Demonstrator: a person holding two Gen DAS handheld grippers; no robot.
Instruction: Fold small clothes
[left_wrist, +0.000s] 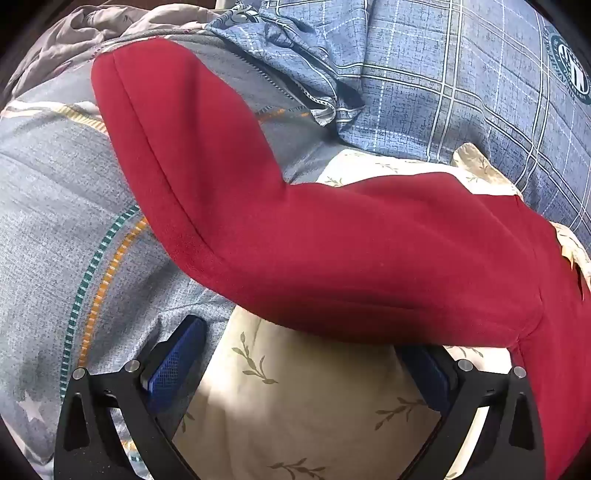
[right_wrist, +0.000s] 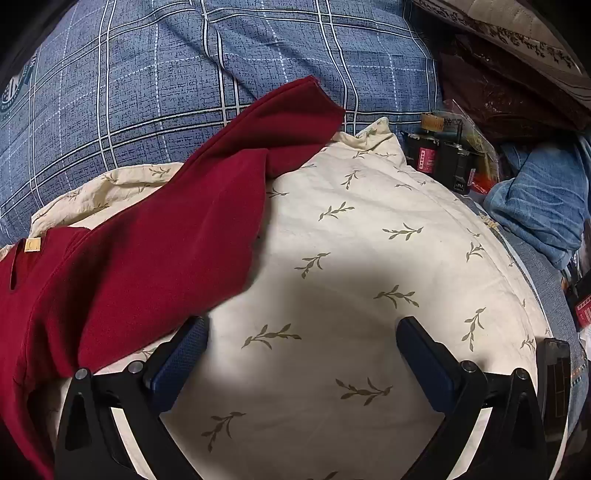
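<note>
1. My left camera shows the red top (left_wrist: 332, 258) spread long across the picture. One sleeve runs up to the left over a grey blanket (left_wrist: 48, 206) with green and orange stripes. My right camera does not show that grey blanket.
2. My right camera shows the other sleeve of the red top (right_wrist: 147, 251) and a small gold tag (right_wrist: 32, 244) by its neck. It also shows much more of the cream pillow (right_wrist: 369, 258) with little leaf prints. The red top lies on this pillow.
3. My left hand-held gripper (left_wrist: 295, 354) is open wide. It holds nothing. Its right finger (left_wrist: 424, 369) is partly hidden under the edge of the red top. Its left finger (left_wrist: 177, 354) is over the grey blanket and the cream pillow (left_wrist: 295, 406).
4. My right hand-held gripper (right_wrist: 303, 350) is open wide too. It holds nothing. Its left finger (right_wrist: 181, 354) is just beside the edge of the red top. I cannot tell if it touches. Only the pillow is between the fingers.
5. A blue checked blanket (right_wrist: 184, 74) lies behind the pillow in both views.
6. To the right of the pillow I see a black and red box (right_wrist: 439, 158), a blue cloth (right_wrist: 535, 203) and a dark phone (right_wrist: 557, 384). They are apart from the red top.
</note>
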